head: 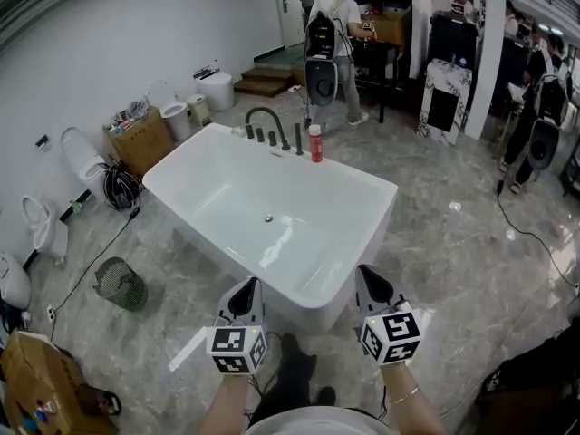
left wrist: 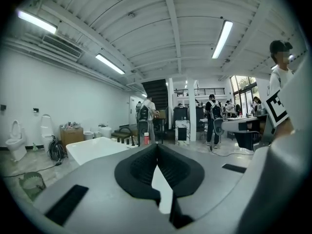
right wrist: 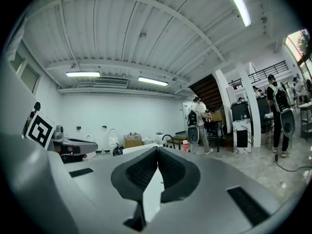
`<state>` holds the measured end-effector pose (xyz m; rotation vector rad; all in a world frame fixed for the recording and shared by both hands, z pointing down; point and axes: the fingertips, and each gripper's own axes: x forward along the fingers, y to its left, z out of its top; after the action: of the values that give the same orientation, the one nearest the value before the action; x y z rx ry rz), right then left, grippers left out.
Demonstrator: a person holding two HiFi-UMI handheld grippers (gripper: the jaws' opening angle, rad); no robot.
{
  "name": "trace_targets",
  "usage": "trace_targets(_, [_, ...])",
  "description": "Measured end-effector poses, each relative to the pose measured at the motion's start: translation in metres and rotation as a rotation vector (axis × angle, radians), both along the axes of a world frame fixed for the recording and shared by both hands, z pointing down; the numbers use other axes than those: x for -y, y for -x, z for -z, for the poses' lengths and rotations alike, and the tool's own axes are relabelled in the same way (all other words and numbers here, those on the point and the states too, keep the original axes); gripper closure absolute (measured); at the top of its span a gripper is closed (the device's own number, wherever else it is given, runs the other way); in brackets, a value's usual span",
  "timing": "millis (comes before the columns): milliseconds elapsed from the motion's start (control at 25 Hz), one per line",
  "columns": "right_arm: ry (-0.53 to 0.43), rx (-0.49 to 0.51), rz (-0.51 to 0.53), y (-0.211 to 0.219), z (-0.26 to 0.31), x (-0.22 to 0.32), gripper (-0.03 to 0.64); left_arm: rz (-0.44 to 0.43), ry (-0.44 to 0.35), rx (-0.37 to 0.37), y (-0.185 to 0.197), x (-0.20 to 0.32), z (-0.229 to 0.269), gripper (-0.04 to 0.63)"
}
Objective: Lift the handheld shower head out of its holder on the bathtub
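Observation:
The white bathtub [head: 367, 188] stands in the middle of the marble floor. On its far rim are a black arched faucet [head: 265, 116], a row of black knobs, and a slim black upright handheld shower head [head: 298, 139] in its holder, next to a red bottle [head: 315, 143]. Both grippers hover side by side before the tub's near corner, far from the fixtures. The left gripper [head: 249, 285] [left wrist: 157, 146] is shut with nothing between its pads. The right gripper [head: 366, 273] [right wrist: 157, 149] is also shut and empty. In both gripper views the tub [left wrist: 92, 150] [right wrist: 139, 149] lies ahead.
Toilets [head: 83, 159] and a cardboard box [head: 140, 139] line the left wall. A green mesh bin [head: 120, 284] and a cable coil [head: 120, 187] sit left of the tub. A person with a backpack [head: 328, 25] stands behind it; a cable [head: 535, 238] runs across the floor at right.

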<state>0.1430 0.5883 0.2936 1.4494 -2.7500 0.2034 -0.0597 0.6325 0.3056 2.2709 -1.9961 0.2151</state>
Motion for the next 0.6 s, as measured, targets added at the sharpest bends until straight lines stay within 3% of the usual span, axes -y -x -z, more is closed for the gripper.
trace_targets(280, [-0.024,0.009,0.008,0.018,0.002,0.049,0.608,-0.006,0.006,-0.007,0.011,0.054,-0.013,0.575])
trace_targets(600, [-0.014,-0.028,0.009,0.080,-0.009,0.169,0.607,-0.051,0.032,-0.015,0.061,0.189,-0.034,0.575])
